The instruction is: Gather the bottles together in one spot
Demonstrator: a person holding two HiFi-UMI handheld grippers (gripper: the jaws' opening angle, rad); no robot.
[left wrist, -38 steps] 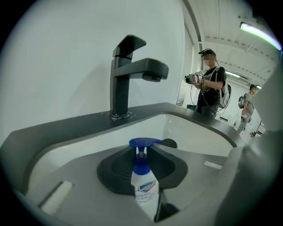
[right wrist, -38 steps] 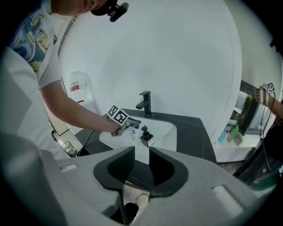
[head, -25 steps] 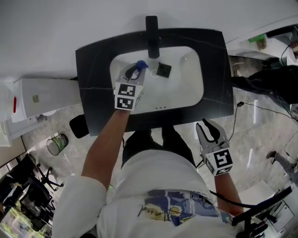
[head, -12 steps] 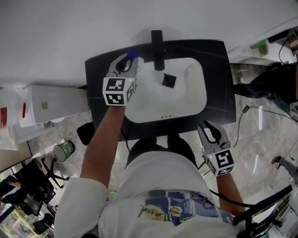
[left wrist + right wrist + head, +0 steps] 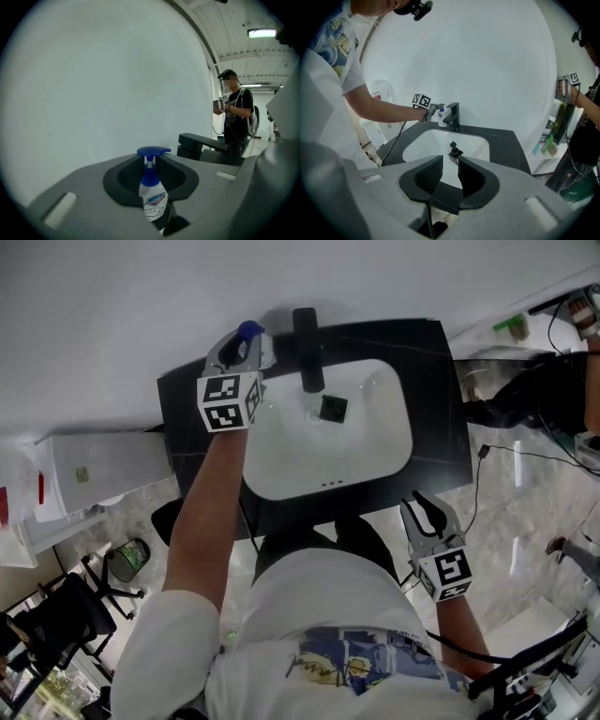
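A white soap bottle (image 5: 153, 199) with a blue pump head sits upright between the jaws of my left gripper (image 5: 152, 187), which is shut on it. In the head view this gripper (image 5: 239, 345) hangs over the back left of the black counter (image 5: 441, 427), just left of the black faucet (image 5: 307, 348). From the right gripper view the bottle (image 5: 441, 117) shows beside the faucet (image 5: 452, 116). A small black pump bottle (image 5: 331, 409) stands in the white basin (image 5: 375, 442). My right gripper (image 5: 427, 512) is open and holds nothing, in front of the counter's near edge.
A white cabinet (image 5: 103, 460) stands left of the counter, with a bin (image 5: 129, 559) on the floor below it. A shelf with green bottles (image 5: 548, 143) is at the right. Another person (image 5: 234, 112) stands beyond the faucet.
My left gripper has lifted the soap bottle out of the basin and carried it up to the back left, beside the faucet. The right gripper has stayed put.
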